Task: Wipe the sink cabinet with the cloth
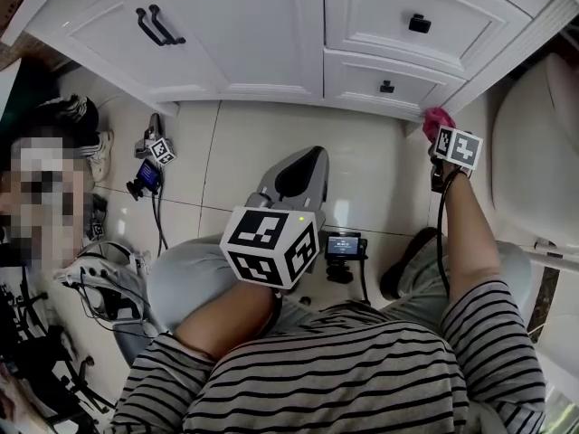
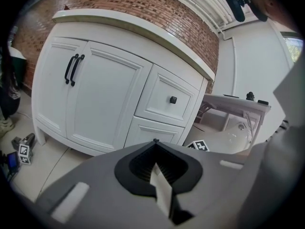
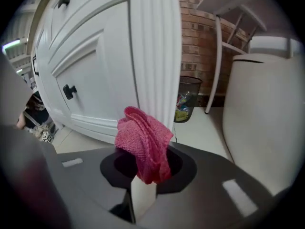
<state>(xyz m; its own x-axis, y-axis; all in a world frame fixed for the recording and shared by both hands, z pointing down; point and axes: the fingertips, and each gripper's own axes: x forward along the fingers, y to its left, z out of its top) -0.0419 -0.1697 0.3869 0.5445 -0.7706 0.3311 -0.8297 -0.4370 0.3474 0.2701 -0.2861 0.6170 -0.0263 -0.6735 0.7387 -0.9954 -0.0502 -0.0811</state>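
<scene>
— State of the tongs?
— The right gripper (image 3: 143,178) is clamped on the pink cloth (image 3: 143,140), low by the sink cabinet (image 3: 90,75) at its right corner post (image 3: 155,51); contact unclear. The left gripper (image 2: 159,185) is closed, empty.
— Step?
— Wiping that corner, I judge. Next: press on, stroke along.
— Containers?
— A mesh waste bin (image 3: 189,92) beyond, rubbish (image 3: 183,106) inside.

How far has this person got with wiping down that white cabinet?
Done: the pink cloth is picked up and clamped in the right gripper. In hand: it is at the fluted corner post of the sink cabinet, low down; contact is unclear. Left: no wiped streaks show on doors or drawers, so probably most of it. The left gripper is shut and empty.
</scene>
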